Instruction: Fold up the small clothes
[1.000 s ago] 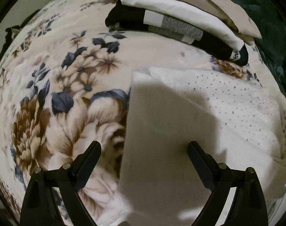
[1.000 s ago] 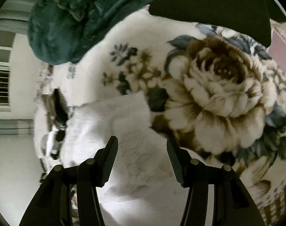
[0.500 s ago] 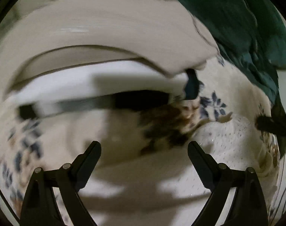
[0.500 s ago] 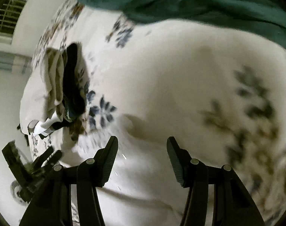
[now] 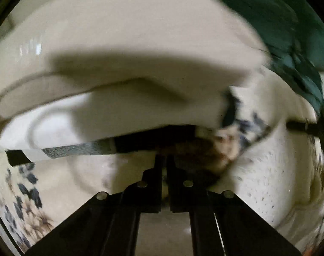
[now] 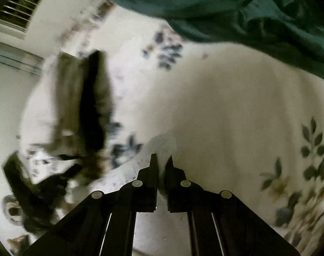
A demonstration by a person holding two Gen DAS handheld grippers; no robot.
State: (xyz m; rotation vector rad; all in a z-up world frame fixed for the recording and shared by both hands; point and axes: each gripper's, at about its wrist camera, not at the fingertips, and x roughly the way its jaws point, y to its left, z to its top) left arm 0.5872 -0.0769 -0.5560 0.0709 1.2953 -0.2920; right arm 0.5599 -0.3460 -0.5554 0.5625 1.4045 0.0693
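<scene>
Left gripper (image 5: 164, 160): fingers together, pinching the white dotted fabric garment (image 5: 266, 183) on the cream floral blanket (image 5: 55, 183). Right gripper (image 6: 161, 160): fingers nearly together on the same garment's edge. Beyond lies the stack of folded clothes (image 5: 123, 81), then the dark green blanket (image 6: 225, 8).

Bed with floral blanket (image 6: 236, 106) carried everything. Folded stack (image 5: 119, 81) of beige, white, black clothes lay upper centre, left view; dotted white garment (image 5: 272, 170) lower right; teal fabric (image 6: 225, 6) along top.
</scene>
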